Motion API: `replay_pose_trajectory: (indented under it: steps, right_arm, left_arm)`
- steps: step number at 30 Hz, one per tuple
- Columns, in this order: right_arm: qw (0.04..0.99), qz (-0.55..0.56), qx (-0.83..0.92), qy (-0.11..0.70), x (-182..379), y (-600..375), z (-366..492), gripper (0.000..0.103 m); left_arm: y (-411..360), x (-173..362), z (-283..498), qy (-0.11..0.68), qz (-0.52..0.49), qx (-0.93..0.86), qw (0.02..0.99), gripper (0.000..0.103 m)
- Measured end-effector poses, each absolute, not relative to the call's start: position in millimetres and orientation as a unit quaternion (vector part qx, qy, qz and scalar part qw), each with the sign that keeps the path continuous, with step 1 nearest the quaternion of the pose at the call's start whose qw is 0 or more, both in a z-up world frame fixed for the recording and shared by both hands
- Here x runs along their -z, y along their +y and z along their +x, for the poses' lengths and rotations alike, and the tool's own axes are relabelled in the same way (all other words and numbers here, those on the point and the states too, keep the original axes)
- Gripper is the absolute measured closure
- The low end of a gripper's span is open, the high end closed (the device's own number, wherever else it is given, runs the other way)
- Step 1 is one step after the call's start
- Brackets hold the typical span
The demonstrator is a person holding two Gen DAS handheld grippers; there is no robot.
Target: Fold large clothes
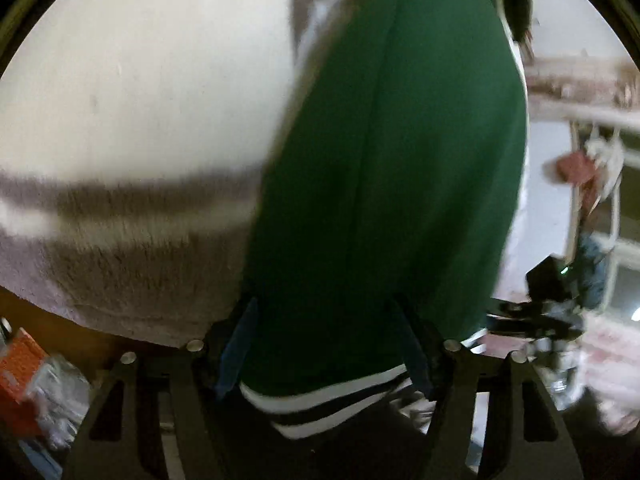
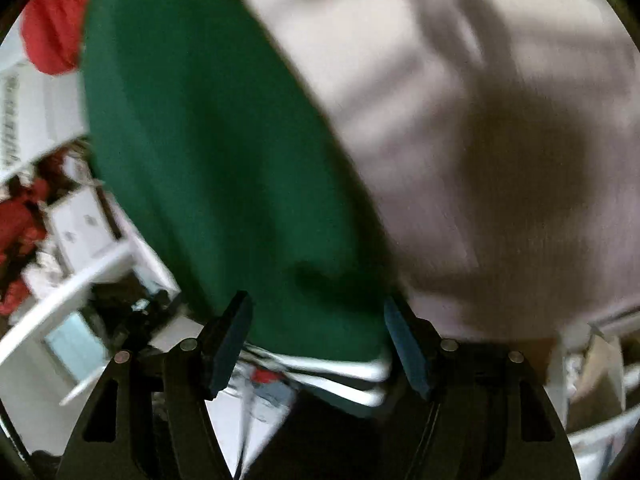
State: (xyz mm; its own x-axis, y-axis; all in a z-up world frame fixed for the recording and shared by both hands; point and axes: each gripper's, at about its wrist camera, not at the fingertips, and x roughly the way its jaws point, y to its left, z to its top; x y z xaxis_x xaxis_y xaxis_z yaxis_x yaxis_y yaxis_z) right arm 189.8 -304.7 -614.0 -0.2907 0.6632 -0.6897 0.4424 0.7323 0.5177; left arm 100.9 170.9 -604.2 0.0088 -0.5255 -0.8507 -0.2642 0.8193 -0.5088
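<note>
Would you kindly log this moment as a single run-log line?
garment: green garment with striped hem, on pale bed cover | left gripper: open, straddling fabric | right gripper: open, straddling fabric | view: blurred

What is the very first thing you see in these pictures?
A big dark green garment runs up the middle of the left view, and in the right view too, with a black-and-white striped band at its near end. It lies on a pale fuzzy blanket. Bright red cloth shows in the right view's top left corner.
</note>
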Motion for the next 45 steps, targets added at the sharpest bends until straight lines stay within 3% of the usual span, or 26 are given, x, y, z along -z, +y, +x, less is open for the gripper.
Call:
replay_pose_trajectory:
  steps: [1,2,3,4,5,8,12,15,16,18,19,20,24,28,29,34,36,37,38,45]
  right_arm:
    - [0.477,0.354,-0.124,0.795,620,-300,182,0.033]
    - [0.481,0.364,-0.131,0.787,624,-298,175,0.034]
    - [0.496,0.368,-0.135,0.775,624,-297,171,0.048]
    - [0.501,0.371,-0.136,0.770,623,-296,168,0.068]
    - [0.507,0.381,-0.136,0.761,618,-299,165,0.080]
    - [0.531,0.415,-0.139,0.726,590,-319,154,0.091]
    - [0.521,0.412,-0.122,0.738,611,-331,139,0.091]
    - [0.501,0.397,-0.133,0.757,626,-320,151,0.090]
    - [0.499,0.386,-0.139,0.763,624,-321,154,0.086]
    - [0.513,0.368,-0.159,0.759,612,-326,155,0.063]
    - [0.523,0.359,-0.164,0.755,608,-331,155,0.046]
    - [0.526,0.358,-0.169,0.753,609,-338,155,0.038]
    - [0.483,0.398,-0.207,0.752,649,-358,160,0.037]
    - [0.439,0.427,-0.264,0.745,683,-335,161,0.026]
    - [0.430,0.433,-0.276,0.742,687,-333,160,0.026]
    - [0.399,0.440,-0.329,0.734,681,-312,153,0.027]
    - [0.409,0.409,-0.338,0.742,677,-286,155,0.027]
    - [0.413,0.400,-0.333,0.747,677,-280,155,0.027]
    - [0.420,0.393,-0.319,0.753,679,-279,156,0.032]
    - [0.456,0.419,-0.245,0.746,644,-273,139,0.068]
  left_arm:
    - [167,602,98,0.689,-0.270,0.097,0.666,0.062]
    - [164,600,96,0.686,-0.262,0.091,0.673,0.075]
    - [165,597,95,0.681,-0.266,0.086,0.677,0.078]
    - [165,591,96,0.674,-0.274,0.086,0.680,0.090]
    - [169,576,94,0.656,-0.295,0.092,0.688,0.094]
    - [182,546,85,0.624,-0.311,0.107,0.709,0.095]
    - [182,594,81,0.660,-0.314,0.097,0.676,0.095]
    - [186,593,85,0.658,-0.323,0.104,0.672,0.091]
    - [188,588,86,0.657,-0.326,0.111,0.671,0.085]
    - [199,586,82,0.650,-0.344,0.118,0.667,0.075]
    - [203,590,79,0.650,-0.355,0.121,0.661,0.063]
    - [203,598,75,0.651,-0.360,0.121,0.657,0.054]
    - [213,626,70,0.652,-0.402,0.136,0.629,0.049]
    - [193,628,73,0.643,-0.392,0.156,0.639,0.025]
    - [188,627,75,0.640,-0.391,0.161,0.641,0.024]
    - [182,612,75,0.611,-0.422,0.169,0.648,0.025]
    - [177,607,78,0.602,-0.422,0.159,0.659,0.042]
    - [176,604,79,0.600,-0.419,0.150,0.665,0.065]
    - [172,602,81,0.600,-0.419,0.142,0.667,0.075]
    - [153,567,86,0.584,-0.446,0.144,0.663,0.084]
